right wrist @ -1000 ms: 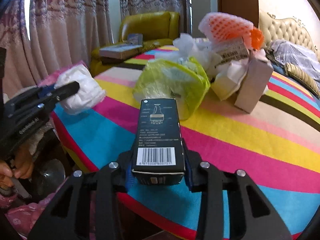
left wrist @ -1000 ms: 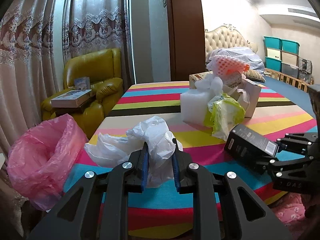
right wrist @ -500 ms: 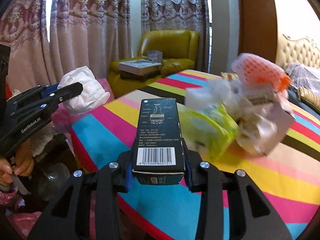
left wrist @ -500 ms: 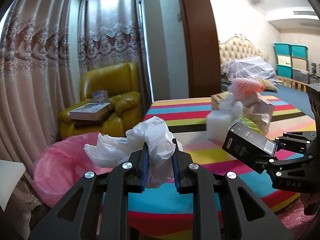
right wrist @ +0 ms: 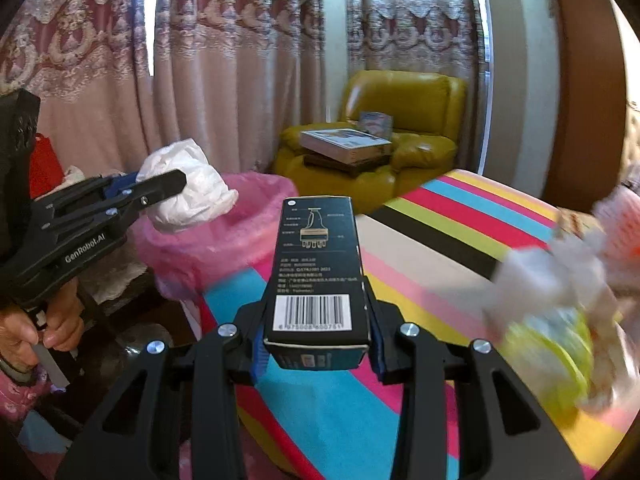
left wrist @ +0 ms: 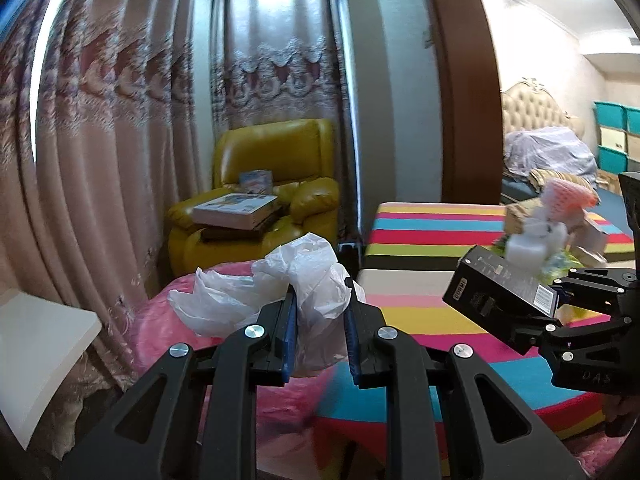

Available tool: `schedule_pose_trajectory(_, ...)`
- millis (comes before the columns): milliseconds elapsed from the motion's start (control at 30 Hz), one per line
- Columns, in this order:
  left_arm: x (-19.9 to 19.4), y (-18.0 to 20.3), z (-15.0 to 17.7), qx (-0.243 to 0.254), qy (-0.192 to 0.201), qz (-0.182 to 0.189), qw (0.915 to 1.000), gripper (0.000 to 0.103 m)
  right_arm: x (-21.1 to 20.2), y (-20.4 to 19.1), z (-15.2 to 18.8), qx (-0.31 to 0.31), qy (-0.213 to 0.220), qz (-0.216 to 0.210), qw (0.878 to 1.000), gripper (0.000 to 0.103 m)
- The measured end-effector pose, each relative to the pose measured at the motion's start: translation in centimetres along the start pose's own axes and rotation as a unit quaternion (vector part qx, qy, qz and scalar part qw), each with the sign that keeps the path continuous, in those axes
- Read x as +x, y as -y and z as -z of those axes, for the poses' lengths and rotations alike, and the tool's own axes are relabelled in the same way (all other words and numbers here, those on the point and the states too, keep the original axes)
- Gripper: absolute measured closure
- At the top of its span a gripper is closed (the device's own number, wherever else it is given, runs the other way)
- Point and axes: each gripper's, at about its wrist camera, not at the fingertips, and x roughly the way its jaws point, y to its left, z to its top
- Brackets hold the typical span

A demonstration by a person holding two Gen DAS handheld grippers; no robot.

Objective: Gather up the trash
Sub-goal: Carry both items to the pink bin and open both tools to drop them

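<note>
Now both tools have swung away from the trash pile (left wrist: 556, 232) toward the pink bin bag (right wrist: 224, 236), which a second ago sat off at the left edge and now lies straight ahead. The left tongs (left wrist: 320, 320) are clenched on the crumpled white plastic bag (left wrist: 280, 292), carried roughly over the bin's near rim. The right tongs (right wrist: 316, 344) grip the dark box (right wrist: 318, 264) by its barcoded end, above the corner of the striped counter (right wrist: 440, 240) (not yet over the bin). Both pieces look ready for dropping: the plastic bag probably first, the box after a little more travel leftward. The rest of the pile waits on the counter for later trips.
</note>
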Motion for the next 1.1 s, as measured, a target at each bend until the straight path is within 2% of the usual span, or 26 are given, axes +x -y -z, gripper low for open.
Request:
schedule_pose_trajectory(400,3.9,-6.9,0.4,-0.039,-0.039,-0.011,0.9984,0.083,6.9,-3.9,-5.7,-0.013,-0.005,-0.060,0.998,0.065)
schedule_pose_trajectory(467,4.7,-8.0,1.0,-0.056,-0.048,-0.011,0.9972,0.083,8.1,-4.6,-6.4,-0.021,-0.008,-0.061,0.998,0.065)
schedule_pose_trajectory(567,5.6,-9.9,1.6,-0.100,-0.055,0.010,0.9934,0.083,10.3,-5.8,-7.5,-0.039,-0.013,-0.065,0.997,0.064)
schedule_pose_trajectory(600,5.8,-10.4,1.8,-0.114,-0.057,0.016,0.9917,0.082,10.8,-6.0,-7.6,-0.043,-0.014,-0.066,0.997,0.062)
schedule_pose_trajectory(667,6.1,-11.1,2.0,-0.133,-0.062,0.015,0.9891,0.081,12.0,-6.5,-8.0,-0.056,-0.013,-0.068,0.996,0.042)
schedule_pose_trajectory(733,6.1,-11.6,2.2,-0.136,-0.063,0.004,0.9886,0.074,12.3,-6.7,-8.2,-0.063,-0.006,-0.059,0.996,0.028)
schedule_pose_trajectory(767,5.9,-11.7,2.3,-0.136,-0.064,-0.003,0.9887,0.059,12.2,-6.7,-8.2,-0.062,-0.002,-0.055,0.997,0.028)
schedule_pose_trajectory(800,5.6,-11.8,2.4,-0.136,-0.060,-0.013,0.9889,0.033,11.8,-6.5,-8.1,-0.058,0.001,-0.057,0.997,0.028)
schedule_pose_trajectory(833,5.2,-11.9,2.4,-0.136,-0.052,-0.022,0.9891,0.022,11.6,-6.3,-8.1,-0.053,0.002,-0.059,0.997,0.028)
schedule_pose_trajectory(867,4.5,-12.0,2.4,-0.137,-0.039,-0.032,0.9893,0.016,11.3,-6.1,-7.9,-0.049,0.002,-0.058,0.997,0.028)
schedule_pose_trajectory(933,3.8,-12.0,2.5,-0.138,-0.037,-0.025,0.9894,0.016,10.2,-5.4,-7.3,-0.040,0.004,-0.052,0.998,0.028)
schedule_pose_trajectory(1100,2.5,-11.0,2.5,-0.133,-0.031,-0.042,0.9898,0.014,6.6,-3.5,-5.0,-0.031,0.011,-0.031,0.999,0.025)
